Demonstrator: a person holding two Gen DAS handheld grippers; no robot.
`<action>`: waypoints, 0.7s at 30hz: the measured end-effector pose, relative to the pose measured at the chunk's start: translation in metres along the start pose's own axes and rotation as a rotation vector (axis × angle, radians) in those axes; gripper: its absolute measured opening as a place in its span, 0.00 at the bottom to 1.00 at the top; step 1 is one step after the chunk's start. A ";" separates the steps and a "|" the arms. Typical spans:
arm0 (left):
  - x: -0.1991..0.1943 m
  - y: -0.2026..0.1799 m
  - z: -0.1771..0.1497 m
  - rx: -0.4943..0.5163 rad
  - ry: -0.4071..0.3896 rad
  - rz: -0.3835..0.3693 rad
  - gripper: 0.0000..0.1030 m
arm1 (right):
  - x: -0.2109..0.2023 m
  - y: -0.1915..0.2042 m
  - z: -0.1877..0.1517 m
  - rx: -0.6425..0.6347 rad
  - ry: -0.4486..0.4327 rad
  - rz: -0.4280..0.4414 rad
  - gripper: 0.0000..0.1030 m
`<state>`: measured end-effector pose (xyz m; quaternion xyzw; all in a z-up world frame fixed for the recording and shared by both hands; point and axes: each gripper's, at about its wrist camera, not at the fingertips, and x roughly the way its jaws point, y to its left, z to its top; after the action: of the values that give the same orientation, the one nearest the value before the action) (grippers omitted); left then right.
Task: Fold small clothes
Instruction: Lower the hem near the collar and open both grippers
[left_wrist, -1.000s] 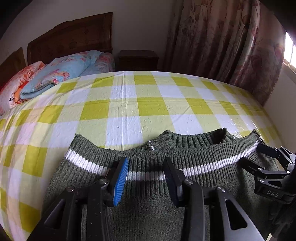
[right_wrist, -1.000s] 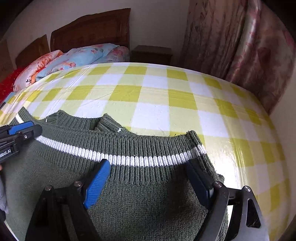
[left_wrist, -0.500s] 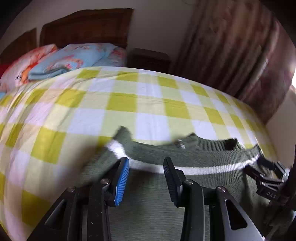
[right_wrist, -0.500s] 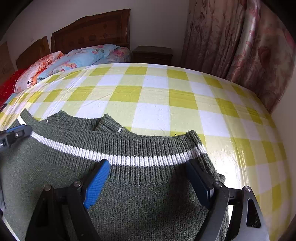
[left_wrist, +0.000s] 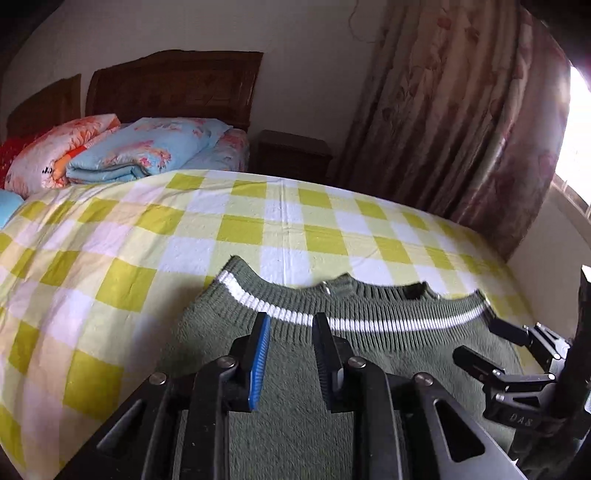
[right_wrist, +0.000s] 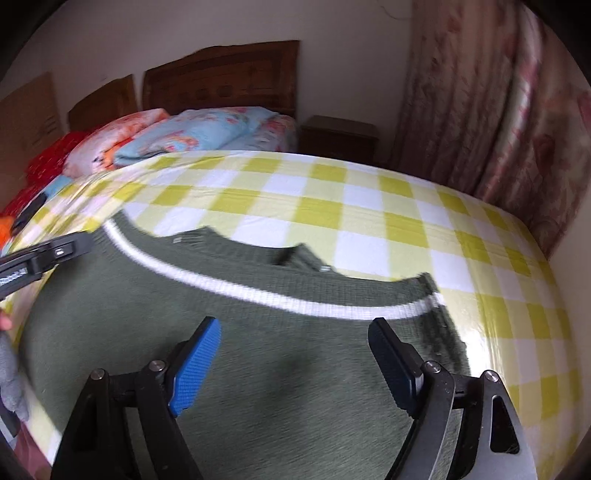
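Observation:
A dark green knitted sweater with a white stripe lies flat on the yellow-and-white checked bed sheet; it also shows in the right wrist view. My left gripper hovers over the sweater's left part with its fingers partly open and nothing between them. My right gripper is wide open and empty above the sweater's right part. Each gripper shows in the other's view: the right one at the right edge, the left one at the left edge.
Folded quilts and pillows lie at the head of the bed before a wooden headboard. A dark nightstand and floral curtains stand behind. The sheet's right edge drops off near the wall.
Both grippers have lifted and pulled back from the sweater, so more of the room shows. The left gripper swung left. Their openings look unchanged.

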<state>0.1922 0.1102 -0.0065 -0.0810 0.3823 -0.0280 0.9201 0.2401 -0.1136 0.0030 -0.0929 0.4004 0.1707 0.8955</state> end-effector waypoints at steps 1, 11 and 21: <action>-0.001 -0.011 -0.007 0.044 0.020 0.014 0.24 | -0.003 0.021 -0.004 -0.067 0.002 0.025 1.00; 0.016 -0.004 -0.054 0.121 0.057 -0.045 0.26 | 0.005 -0.011 -0.047 0.055 0.046 0.094 1.00; 0.015 -0.006 -0.057 0.122 0.034 -0.021 0.26 | -0.007 -0.050 -0.071 0.106 -0.018 0.039 1.00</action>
<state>0.1625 0.0948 -0.0559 -0.0283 0.3946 -0.0625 0.9163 0.2060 -0.1830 -0.0376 -0.0361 0.4024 0.1679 0.8992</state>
